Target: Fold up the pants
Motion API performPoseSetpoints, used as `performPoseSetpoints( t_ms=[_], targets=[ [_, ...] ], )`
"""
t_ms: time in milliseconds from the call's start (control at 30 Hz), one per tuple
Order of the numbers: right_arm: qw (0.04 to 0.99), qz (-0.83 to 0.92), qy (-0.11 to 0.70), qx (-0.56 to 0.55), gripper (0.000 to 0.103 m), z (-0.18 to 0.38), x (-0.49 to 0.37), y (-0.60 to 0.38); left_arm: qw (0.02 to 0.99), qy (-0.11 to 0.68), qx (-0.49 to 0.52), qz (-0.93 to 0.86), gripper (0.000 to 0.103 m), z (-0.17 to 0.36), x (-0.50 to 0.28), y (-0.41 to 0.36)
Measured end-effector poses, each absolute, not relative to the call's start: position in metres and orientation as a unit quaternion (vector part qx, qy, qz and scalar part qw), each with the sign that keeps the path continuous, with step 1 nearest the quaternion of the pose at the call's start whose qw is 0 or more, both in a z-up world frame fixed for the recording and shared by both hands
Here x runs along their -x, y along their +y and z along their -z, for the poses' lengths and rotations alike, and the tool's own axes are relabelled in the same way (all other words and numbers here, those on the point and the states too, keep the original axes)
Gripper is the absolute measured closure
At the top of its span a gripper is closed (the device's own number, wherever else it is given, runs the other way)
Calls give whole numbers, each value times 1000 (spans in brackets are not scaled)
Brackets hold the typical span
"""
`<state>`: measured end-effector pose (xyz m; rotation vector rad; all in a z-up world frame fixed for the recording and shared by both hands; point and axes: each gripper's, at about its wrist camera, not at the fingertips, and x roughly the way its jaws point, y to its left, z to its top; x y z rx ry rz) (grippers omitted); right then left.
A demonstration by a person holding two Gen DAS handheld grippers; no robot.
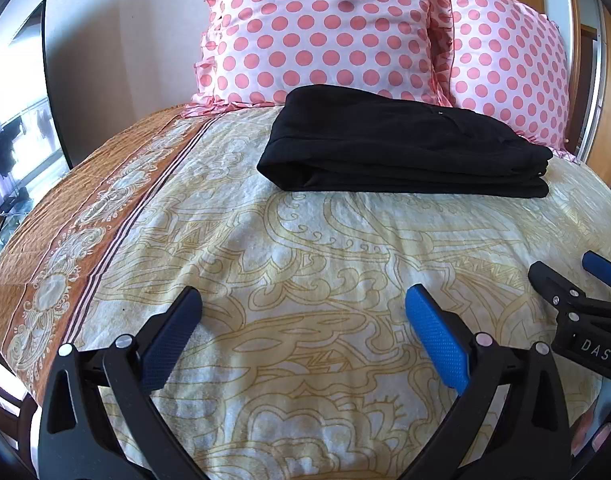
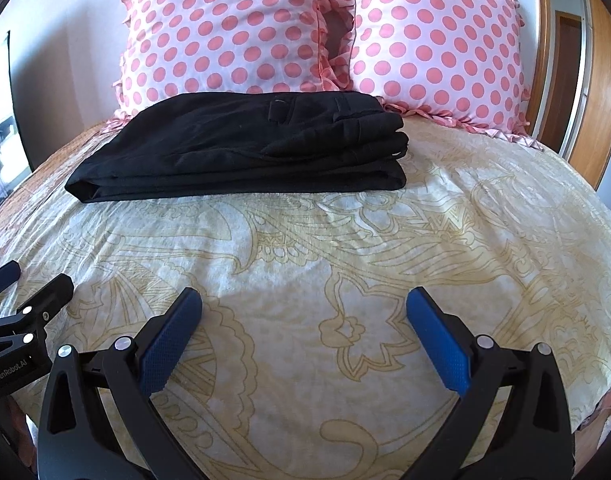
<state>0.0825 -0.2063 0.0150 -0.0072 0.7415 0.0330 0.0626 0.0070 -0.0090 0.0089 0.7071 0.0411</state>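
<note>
The black pants (image 1: 401,148) lie folded in a neat stack on the bed, just in front of the pillows; they also show in the right wrist view (image 2: 245,152). My left gripper (image 1: 303,312) is open and empty, held over the bedspread well short of the pants. My right gripper (image 2: 303,312) is open and empty too, side by side with the left. The right gripper shows at the right edge of the left wrist view (image 1: 573,280), and the left gripper shows at the left edge of the right wrist view (image 2: 25,284).
Two pink polka-dot pillows (image 1: 321,32) (image 2: 433,40) stand against the headboard behind the pants. The cream and yellow patterned bedspread (image 1: 305,240) has an orange border on the left (image 1: 65,232). A wooden door frame stands at the right (image 2: 601,80).
</note>
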Motion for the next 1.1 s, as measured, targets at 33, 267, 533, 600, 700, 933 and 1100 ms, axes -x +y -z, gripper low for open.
performPoseSetpoints(
  t_ms=[33, 267, 533, 600, 700, 933, 1100],
  targets=[
    [932, -17, 363, 3, 1, -15, -83, -207, 937, 347, -4, -20, 2, 9, -63, 7],
    [931, -19, 364, 3, 1, -15, -84, -207, 936, 351, -4, -20, 2, 9, -63, 7],
    [931, -20, 364, 4, 1, -15, -84, -207, 935, 353, -4, -20, 2, 10, -64, 7],
    [931, -20, 364, 3, 1, -15, -84, -207, 934, 356, -3, -21, 2, 10, -65, 7],
    [931, -20, 364, 4, 1, -15, -84, -207, 934, 356, -2, -21, 2, 11, -65, 8],
    [931, -20, 364, 4, 1, -15, -84, -207, 934, 356, -3, -20, 2, 10, -65, 8],
    [931, -20, 364, 3, 1, -15, -84, -207, 934, 357, -3, -20, 2, 10, -66, 8]
  ],
)
